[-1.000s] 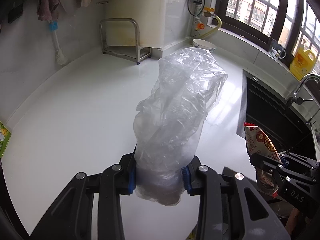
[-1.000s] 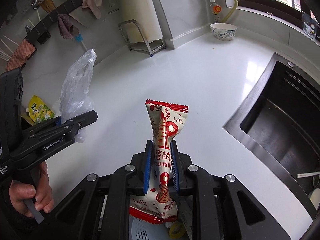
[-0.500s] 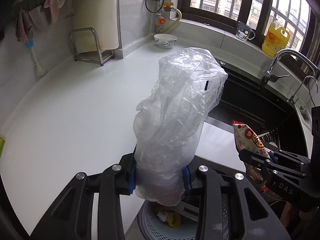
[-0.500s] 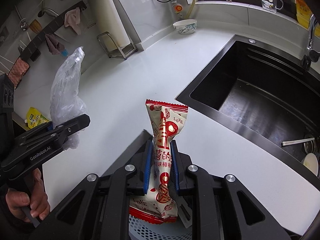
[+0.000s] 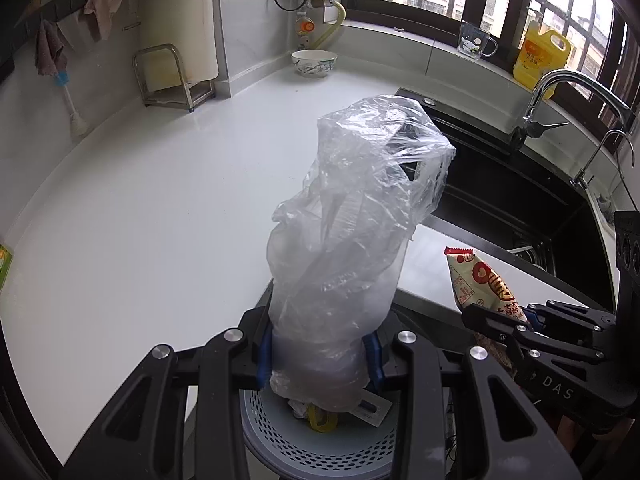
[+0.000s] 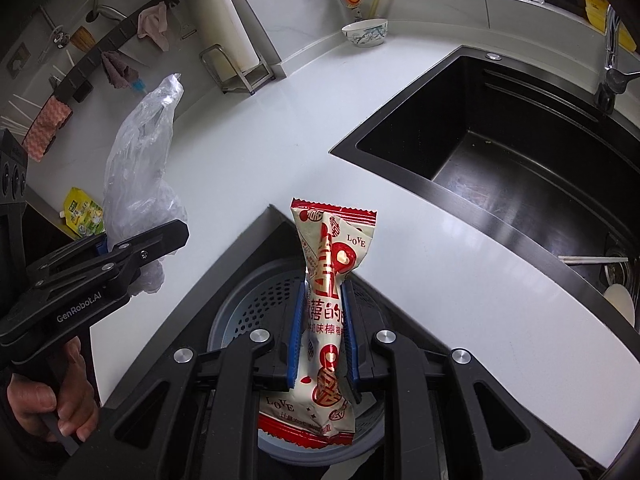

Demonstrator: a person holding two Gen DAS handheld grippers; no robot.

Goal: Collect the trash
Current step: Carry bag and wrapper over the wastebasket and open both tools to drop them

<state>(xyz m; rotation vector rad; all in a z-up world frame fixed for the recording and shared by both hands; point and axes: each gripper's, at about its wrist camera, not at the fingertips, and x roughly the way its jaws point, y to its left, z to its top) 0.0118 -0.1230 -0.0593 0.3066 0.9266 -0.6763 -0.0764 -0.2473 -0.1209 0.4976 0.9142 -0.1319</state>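
Left wrist view: the left gripper [image 5: 319, 354] sits at the bottom middle of the frame, and its two blue pads squeeze the lower part of a clear plastic bag [image 5: 356, 236]; the bag is crumpled and stands tall up the middle of the picture; right under it, at the bottom of the frame, is a gray bin [image 5: 320, 444] with little holes in its wall, and some small scraps lie inside it, one of them yellow; at the lower right the right gripper [image 5: 500, 318] pokes in from the side, holding a red and white snack wrapper [image 5: 480, 284]; behind them the white counter [image 5: 140, 220] fills the left half, and the black sink [image 5: 500, 192] sits at the right with a shiny tap above it; a white bowl [image 5: 314, 62] rests on the counter near the top middle. In the right wrist view, the right gripper [image 6: 320, 340] is at the bottom middle, closed tight on the snack wrapper [image 6: 330, 280], which stands up straight between the blue pads; the gray bin [image 6: 256, 308] is just below the wrapper, off the counter's edge; at the left of the frame the left gripper [image 6: 108, 254] holds the plastic bag [image 6: 140, 168], and a hand [image 6: 52, 396] grips its handle at the lower left; the black sink [image 6: 500, 152] fills the upper right.
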